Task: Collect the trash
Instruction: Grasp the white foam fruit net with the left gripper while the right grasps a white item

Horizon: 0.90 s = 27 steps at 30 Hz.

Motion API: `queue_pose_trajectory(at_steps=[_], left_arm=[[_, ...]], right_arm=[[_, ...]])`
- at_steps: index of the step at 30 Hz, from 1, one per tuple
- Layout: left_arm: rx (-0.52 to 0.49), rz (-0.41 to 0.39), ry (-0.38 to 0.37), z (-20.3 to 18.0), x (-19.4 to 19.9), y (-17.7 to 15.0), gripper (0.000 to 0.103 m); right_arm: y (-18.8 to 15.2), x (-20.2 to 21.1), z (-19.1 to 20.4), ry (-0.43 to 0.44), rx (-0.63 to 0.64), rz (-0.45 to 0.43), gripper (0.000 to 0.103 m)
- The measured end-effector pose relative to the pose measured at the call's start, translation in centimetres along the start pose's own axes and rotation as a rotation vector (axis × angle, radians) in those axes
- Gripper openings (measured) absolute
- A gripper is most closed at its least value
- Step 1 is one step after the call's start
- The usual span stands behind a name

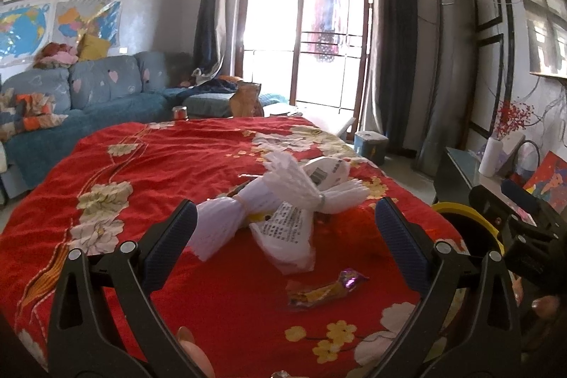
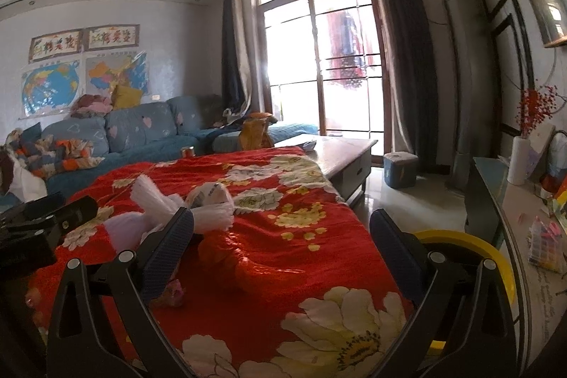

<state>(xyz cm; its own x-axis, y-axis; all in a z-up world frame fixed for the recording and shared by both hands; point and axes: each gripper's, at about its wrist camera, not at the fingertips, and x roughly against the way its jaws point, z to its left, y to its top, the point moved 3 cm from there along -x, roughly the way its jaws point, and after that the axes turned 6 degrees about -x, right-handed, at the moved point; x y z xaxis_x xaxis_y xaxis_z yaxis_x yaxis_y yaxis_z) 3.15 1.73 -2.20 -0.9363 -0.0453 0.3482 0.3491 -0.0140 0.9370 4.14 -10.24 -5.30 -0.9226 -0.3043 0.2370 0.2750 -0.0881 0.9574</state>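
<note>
White foam fruit nets and printed white wrappers point(image 1: 283, 201) lie in a pile on a red flowered cloth point(image 1: 177, 165). A yellow and purple candy wrapper point(image 1: 324, 289) lies nearer, between my left gripper's fingers. My left gripper point(image 1: 287, 229) is open and empty, just short of the pile. My right gripper point(image 2: 281, 236) is open and empty over the cloth point(image 2: 301, 236), with the pile point(image 2: 184, 204) beyond its left finger. A yellow bin rim point(image 2: 478, 250) sits by its right finger and also shows in the left wrist view point(image 1: 471, 218).
A blue sofa point(image 1: 106, 91) with cushions stands behind the table. A low wooden table point(image 2: 340, 147) and a blue lidded bin point(image 2: 400, 169) stand near the balcony door. A side counter point(image 2: 524, 218) with a vase and papers runs along the right.
</note>
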Motion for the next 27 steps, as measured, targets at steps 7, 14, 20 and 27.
queue_pose_trajectory(at_steps=[7, 14, 20, 27], left_arm=[[0.031, 0.025, 0.054, 2.1, -1.2, -0.2, 0.092], [0.067, 0.034, 0.136, 5.1, -1.9, 0.0, 0.092], [0.091, 0.047, 0.177, 7.3, -2.8, 0.1, 0.092], [0.136, 0.098, 0.19, 10.6, -4.4, -0.5, 0.092]], right_arm=[[0.5, -0.8, 2.3, 0.079, 0.074, 0.06, 0.097], [1.0, -2.7, 4.9, 0.165, 0.124, 0.127, 0.097], [0.8, -4.8, 7.5, 0.219, 0.204, 0.182, 0.097], [1.1, -7.5, 9.3, 0.235, 0.25, 0.219, 0.097]])
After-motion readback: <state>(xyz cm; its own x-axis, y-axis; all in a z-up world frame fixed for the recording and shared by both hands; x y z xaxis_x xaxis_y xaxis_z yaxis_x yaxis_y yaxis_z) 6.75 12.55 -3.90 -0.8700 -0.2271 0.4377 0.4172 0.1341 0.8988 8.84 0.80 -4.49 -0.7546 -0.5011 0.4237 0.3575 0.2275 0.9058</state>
